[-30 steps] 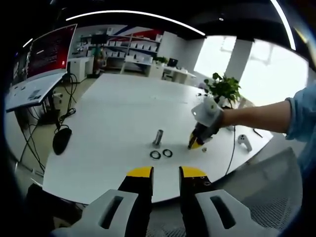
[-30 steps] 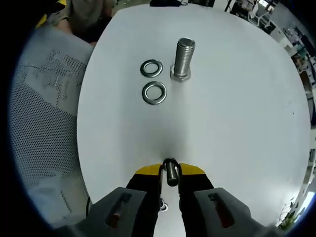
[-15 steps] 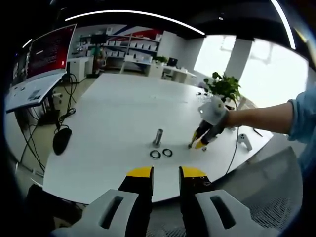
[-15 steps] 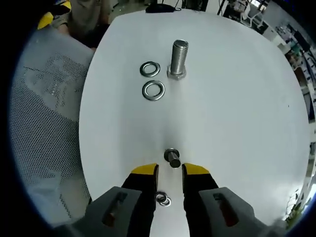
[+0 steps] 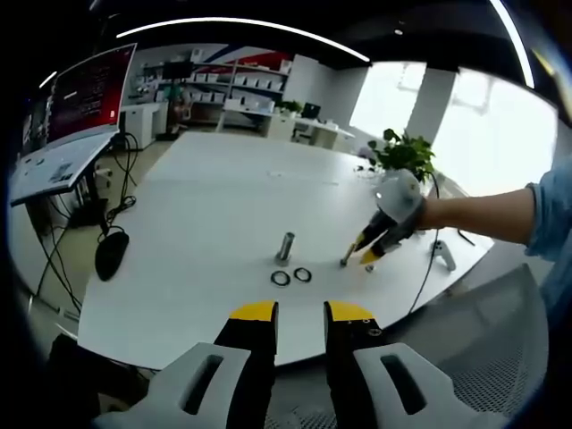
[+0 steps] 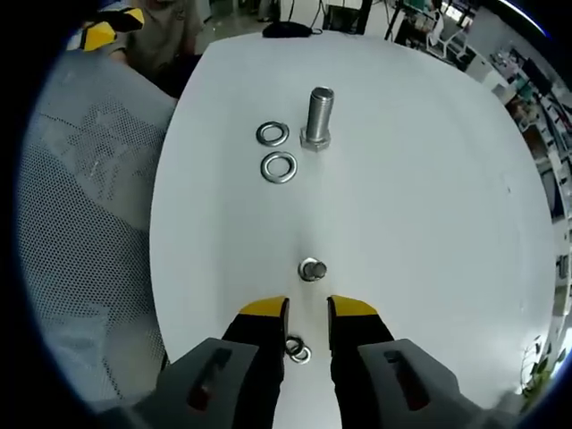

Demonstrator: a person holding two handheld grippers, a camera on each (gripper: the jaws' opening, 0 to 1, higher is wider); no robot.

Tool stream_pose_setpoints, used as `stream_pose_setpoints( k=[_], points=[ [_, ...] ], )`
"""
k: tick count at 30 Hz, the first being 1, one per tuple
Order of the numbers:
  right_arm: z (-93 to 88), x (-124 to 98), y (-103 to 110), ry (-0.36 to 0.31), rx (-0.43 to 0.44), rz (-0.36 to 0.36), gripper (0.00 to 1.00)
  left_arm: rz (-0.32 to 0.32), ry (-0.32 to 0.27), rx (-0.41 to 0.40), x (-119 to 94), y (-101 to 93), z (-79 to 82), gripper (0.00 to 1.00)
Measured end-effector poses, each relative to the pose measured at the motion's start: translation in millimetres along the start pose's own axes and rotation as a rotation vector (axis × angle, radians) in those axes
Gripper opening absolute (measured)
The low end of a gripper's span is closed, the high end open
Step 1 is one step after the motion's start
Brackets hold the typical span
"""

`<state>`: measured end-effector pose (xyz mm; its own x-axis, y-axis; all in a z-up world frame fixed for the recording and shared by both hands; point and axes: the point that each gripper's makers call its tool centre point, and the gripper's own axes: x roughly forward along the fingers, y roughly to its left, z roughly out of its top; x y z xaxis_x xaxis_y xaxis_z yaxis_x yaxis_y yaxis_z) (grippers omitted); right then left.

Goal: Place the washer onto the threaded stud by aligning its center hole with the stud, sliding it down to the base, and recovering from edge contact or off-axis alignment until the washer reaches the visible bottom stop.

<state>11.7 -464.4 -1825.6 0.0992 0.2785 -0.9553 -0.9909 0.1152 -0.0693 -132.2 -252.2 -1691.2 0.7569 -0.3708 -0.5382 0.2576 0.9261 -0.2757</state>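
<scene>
A large threaded stud (image 6: 319,116) stands upright on the white table (image 6: 429,197). Two steel washers (image 6: 273,134) (image 6: 279,166) lie flat just left of it. A small short stud (image 6: 311,269) stands on the table a little ahead of my right gripper (image 6: 307,308), which is open and holds nothing. A pair of small washers (image 6: 298,349) lies on the table between its jaws, nearer the camera. In the left gripper view the large stud (image 5: 286,246), the washers (image 5: 292,277) and the right gripper (image 5: 365,253) sit far ahead. My left gripper (image 5: 301,313) hangs open before the table's edge.
A mesh chair (image 6: 80,206) sits at the table's left edge in the right gripper view. In the left gripper view a monitor (image 5: 85,94), a black mouse (image 5: 112,253), a potted plant (image 5: 404,159), a cable (image 5: 420,268) and a grey handle (image 5: 443,256) surround the table.
My right gripper opened, let go of the small stud and drew back from it; the stud now stands alone on the table. The left gripper has stayed put.
</scene>
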Motion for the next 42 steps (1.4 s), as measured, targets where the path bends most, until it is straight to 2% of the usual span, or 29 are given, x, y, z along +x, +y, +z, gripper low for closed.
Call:
stream_pose_setpoints(
  k=[5,11,15,21,24,28,31,39,42],
  points=[
    [-6.4,-3.5,-3.3,-0.014,0.029,-0.020,0.19,0.000,-0.001,0.000,-0.1,0.0,0.2,0.18],
    [-14.0,-5.6,1.7,-0.012,0.056,-0.008,0.15,0.000,-0.003,-0.002,-0.1,0.0,0.6,0.18],
    [-20.7,-4.6,7.0,-0.001,0.113,0.017,0.13,0.001,-0.005,-0.003,-0.3,0.3,0.8,0.18],
    [-27.1,-4.6,9.4,-0.012,0.099,0.010,0.13,0.001,-0.007,-0.003,-0.3,0.3,1.1,0.18],
    [-31.0,-3.7,12.8,-0.003,0.121,0.019,0.13,0.002,-0.008,-0.004,-0.3,0.5,1.2,0.18],
    [-35.7,-2.7,15.1,0.002,0.127,0.020,0.09,0.002,-0.008,-0.004,-0.2,0.6,1.3,0.18],
    [-41.1,-1.3,15.4,0.015,0.148,0.024,0.09,0.002,-0.009,-0.005,-0.2,0.6,1.5,0.18],
    [-50.3,0.1,13.8,0.027,0.123,0.004,0.10,0.003,-0.011,-0.006,-0.1,0.4,1.7,0.18],
    [-51.2,0.9,13.3,0.026,0.112,0.002,0.13,0.003,-0.010,-0.005,-0.1,0.4,1.7,0.18]
  ],
)
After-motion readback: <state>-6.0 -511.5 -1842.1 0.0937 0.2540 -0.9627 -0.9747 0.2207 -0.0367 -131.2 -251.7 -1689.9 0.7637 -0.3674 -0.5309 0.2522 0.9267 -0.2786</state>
